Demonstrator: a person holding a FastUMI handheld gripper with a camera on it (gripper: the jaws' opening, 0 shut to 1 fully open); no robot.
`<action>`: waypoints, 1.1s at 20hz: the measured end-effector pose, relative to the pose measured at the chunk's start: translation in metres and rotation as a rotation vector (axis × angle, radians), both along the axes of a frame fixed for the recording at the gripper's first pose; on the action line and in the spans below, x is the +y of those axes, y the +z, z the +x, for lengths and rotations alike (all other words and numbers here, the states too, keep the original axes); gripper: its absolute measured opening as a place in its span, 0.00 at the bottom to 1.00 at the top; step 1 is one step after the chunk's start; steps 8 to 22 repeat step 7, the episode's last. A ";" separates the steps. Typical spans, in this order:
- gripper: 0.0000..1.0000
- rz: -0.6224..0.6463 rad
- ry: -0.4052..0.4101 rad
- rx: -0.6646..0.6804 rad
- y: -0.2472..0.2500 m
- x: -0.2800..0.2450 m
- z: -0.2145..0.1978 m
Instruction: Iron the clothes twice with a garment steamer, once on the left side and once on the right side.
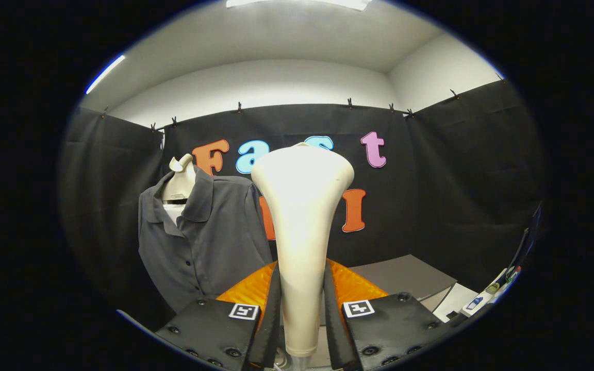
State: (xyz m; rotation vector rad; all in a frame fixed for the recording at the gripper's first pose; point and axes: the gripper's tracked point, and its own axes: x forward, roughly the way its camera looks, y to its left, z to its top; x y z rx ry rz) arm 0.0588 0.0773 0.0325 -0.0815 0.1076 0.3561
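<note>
Both fingers of the gripper [302, 314] pinch the cream garment steamer [302, 226] by its handle, head upright. Beyond and left hangs the grey shirt [201, 242] on a mannequin, well apart. I judge the head should face the cloth squarely before stroking downward. No containers are discernible on the worktop [405, 278].

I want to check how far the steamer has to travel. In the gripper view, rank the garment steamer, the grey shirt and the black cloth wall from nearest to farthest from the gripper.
1. Garment steamer: clamped between the fingers of the gripper.
2. Grey shirt: ahead, left of the steamer, on a mannequin.
3. Black cloth wall: behind both.
</note>
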 end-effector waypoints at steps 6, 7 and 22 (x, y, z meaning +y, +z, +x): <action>0.46 0.003 0.006 0.000 0.000 -0.002 0.001; 0.46 0.004 0.007 0.001 -0.001 -0.001 0.002; 0.46 0.004 0.007 0.001 -0.001 -0.001 0.002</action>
